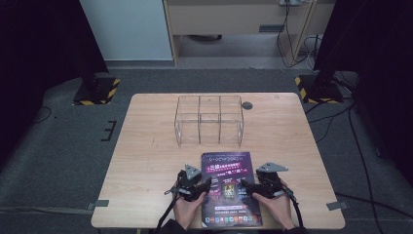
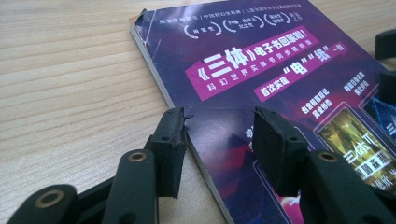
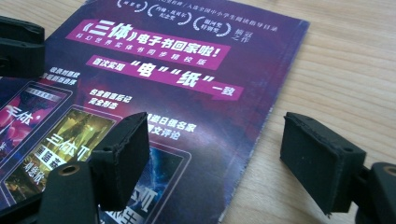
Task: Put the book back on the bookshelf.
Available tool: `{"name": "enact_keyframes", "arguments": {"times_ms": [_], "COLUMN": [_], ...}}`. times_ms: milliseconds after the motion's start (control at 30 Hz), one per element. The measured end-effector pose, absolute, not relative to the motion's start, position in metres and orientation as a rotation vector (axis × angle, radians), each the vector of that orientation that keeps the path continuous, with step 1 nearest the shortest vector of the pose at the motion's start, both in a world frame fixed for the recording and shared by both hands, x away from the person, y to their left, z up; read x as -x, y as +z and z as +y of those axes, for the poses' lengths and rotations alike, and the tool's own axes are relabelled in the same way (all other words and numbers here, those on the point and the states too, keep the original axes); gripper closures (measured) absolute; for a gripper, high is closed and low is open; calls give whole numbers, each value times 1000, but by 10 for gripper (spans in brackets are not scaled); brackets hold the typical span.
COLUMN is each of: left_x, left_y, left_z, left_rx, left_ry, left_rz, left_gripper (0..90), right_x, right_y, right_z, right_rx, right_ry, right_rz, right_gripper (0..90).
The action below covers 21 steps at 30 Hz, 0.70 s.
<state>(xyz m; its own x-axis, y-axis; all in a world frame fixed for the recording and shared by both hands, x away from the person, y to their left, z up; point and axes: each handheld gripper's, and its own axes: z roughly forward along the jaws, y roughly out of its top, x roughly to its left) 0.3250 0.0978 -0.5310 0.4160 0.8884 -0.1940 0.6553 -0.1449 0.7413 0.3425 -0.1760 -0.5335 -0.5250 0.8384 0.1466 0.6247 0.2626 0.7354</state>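
A purple paperback book (image 1: 228,168) lies flat, cover up, at the table's front centre. My left gripper (image 1: 207,186) sits at the book's left edge and stands open. In the left gripper view one pad rests on the wood beside the book (image 2: 261,60) and the other hovers over the cover, so the left gripper (image 2: 219,140) straddles the edge. My right gripper (image 1: 246,186) is open at the right edge. Its own view shows the right gripper (image 3: 215,154) with one pad over the book (image 3: 187,70) and one over the wood. Nothing is clamped.
A clear acrylic organiser (image 1: 209,119) with three compartments stands behind the book at mid-table. The wooden table (image 1: 146,146) has a dark round grommet (image 1: 247,105) at the back. Hands hold both grippers at the front edge. Black stands flank the table's far corners.
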Motion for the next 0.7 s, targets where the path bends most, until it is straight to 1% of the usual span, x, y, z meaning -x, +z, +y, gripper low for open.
{"name": "enact_keyframes", "arguments": {"times_ms": [133, 233, 467, 633, 700], "left_x": [-327, -328, -329, -330, -329], "left_y": [-533, -534, -537, -537, -537], "left_z": [96, 97, 102, 100, 99], "left_rx": [-1851, -1816, -1738, -1712, -1709], "left_ry": [377, 358, 296, 300, 306], "left_rz": [1334, 1357, 1377, 1397, 1401], "left_gripper": [504, 488, 499, 478, 488], "right_x": [-342, -341, -340, -340, -340], "right_y": [-534, -535, -536, -537, -537], "right_z": [-172, -170, -168, -169, -169], "right_rx": [-1333, -1337, -1347, -1353, -1355], "right_ry": [1119, 1146, 1155, 1167, 1169], "right_rz": [2260, 2262, 2227, 2222, 2222], "right_gripper": [243, 252, 252, 251, 248]}}
